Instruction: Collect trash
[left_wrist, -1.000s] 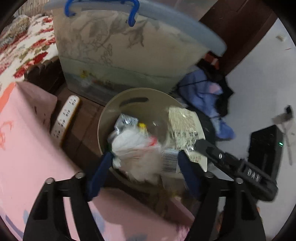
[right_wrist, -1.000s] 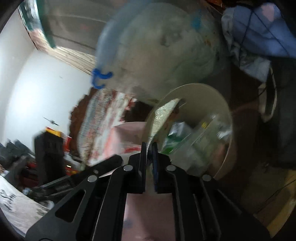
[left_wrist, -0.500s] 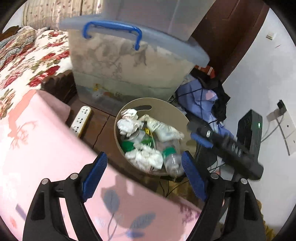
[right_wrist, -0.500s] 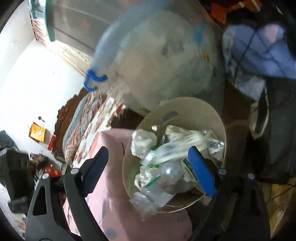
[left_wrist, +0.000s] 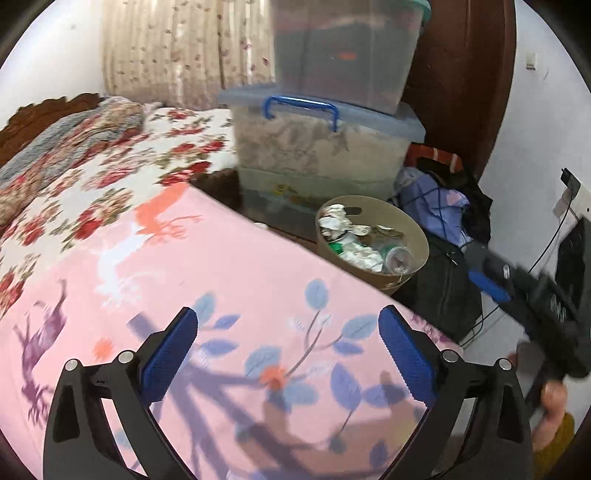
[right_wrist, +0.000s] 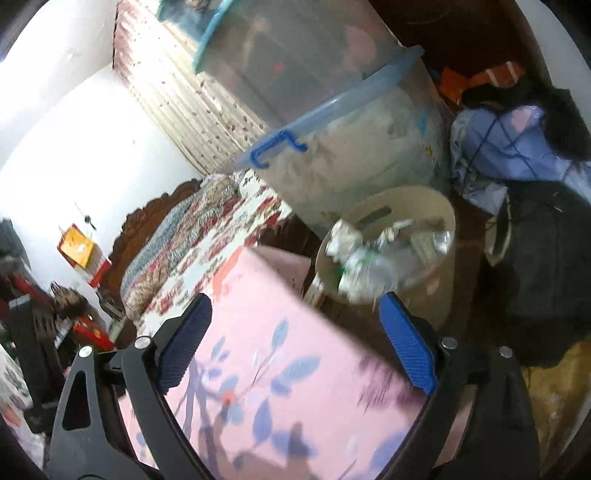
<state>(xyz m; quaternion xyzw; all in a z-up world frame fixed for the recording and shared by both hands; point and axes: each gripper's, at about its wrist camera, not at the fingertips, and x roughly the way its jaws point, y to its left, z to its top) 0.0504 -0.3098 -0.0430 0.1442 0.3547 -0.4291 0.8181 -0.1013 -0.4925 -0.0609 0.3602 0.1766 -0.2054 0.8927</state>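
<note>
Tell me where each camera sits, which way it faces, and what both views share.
Left wrist: on the left gripper, open, looking over the pink blanket toward the trash bin; the right gripper and a hand show at right.
Right wrist: on the right gripper, open, tilted, facing the trash bin past the blanket.
Shared: bin, blanket, stacked storage boxes.

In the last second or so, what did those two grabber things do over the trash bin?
Both let go of wrappers into the bin. The right gripper, shut a second ago, opened; the left gripper, already wide, emptied. Both then backed away over the pink blanket, so the bin looks smaller. The bin and stacked storage boxes stayed put.
</note>
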